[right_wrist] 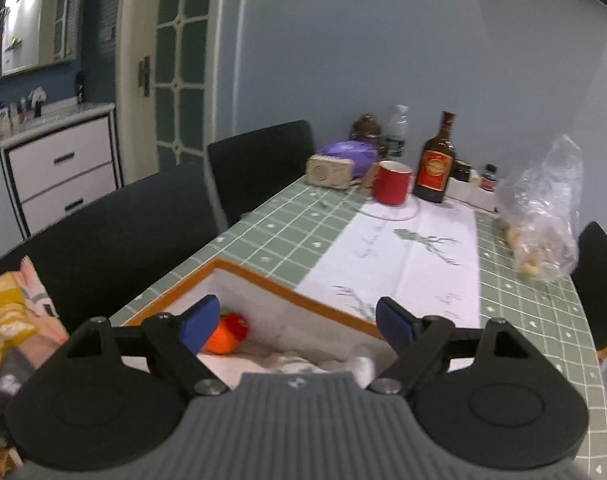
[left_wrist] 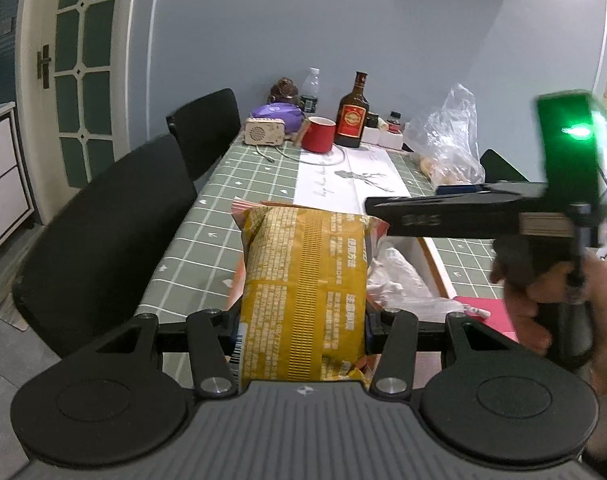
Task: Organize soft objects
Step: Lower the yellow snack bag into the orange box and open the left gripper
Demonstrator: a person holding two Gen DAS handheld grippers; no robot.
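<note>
My left gripper is shut on a yellow snack bag and holds it above the near table edge, left of the white box. The bag's edge also shows in the right wrist view. My right gripper is open and empty above the white box with an orange rim. An orange and red soft toy and crumpled white soft items lie inside the box. The right gripper also shows in the left wrist view, above the box.
A red mug, a brown bottle, a small beige radio, a purple bag and a clear plastic bag stand at the table's far end. Black chairs line the left side. A pink item lies near the box.
</note>
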